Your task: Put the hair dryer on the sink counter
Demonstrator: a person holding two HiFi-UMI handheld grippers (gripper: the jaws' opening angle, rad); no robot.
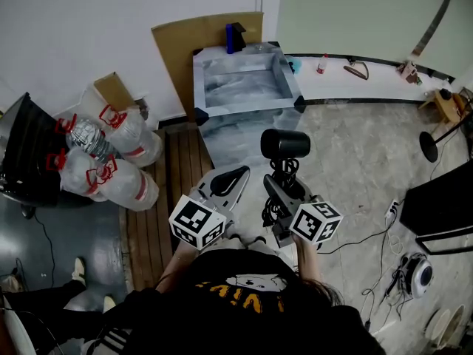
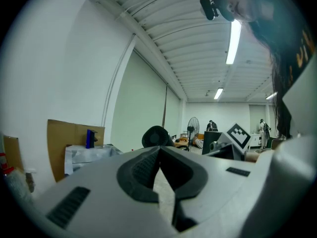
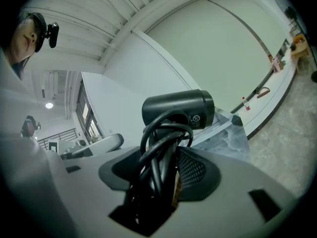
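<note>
Held out level and side by side in front of the person, the right gripper (image 1: 280, 181) clamps the handle and wound cord of the black hair dryer (image 1: 284, 144), on the near side of the sink counter (image 1: 240, 87), while the left gripper (image 1: 242, 171) is closed and empty.

Bagged plastic bottles (image 1: 111, 161) lie beside wooden decking (image 1: 181, 161).

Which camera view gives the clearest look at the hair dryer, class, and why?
The right gripper view: the hair dryer is closest there, with its barrel and coiled cord plain and the right gripper clamped on it. The head view shows it smaller, from above, barrel topmost. The left gripper view shows only its round end, farther off.
</note>
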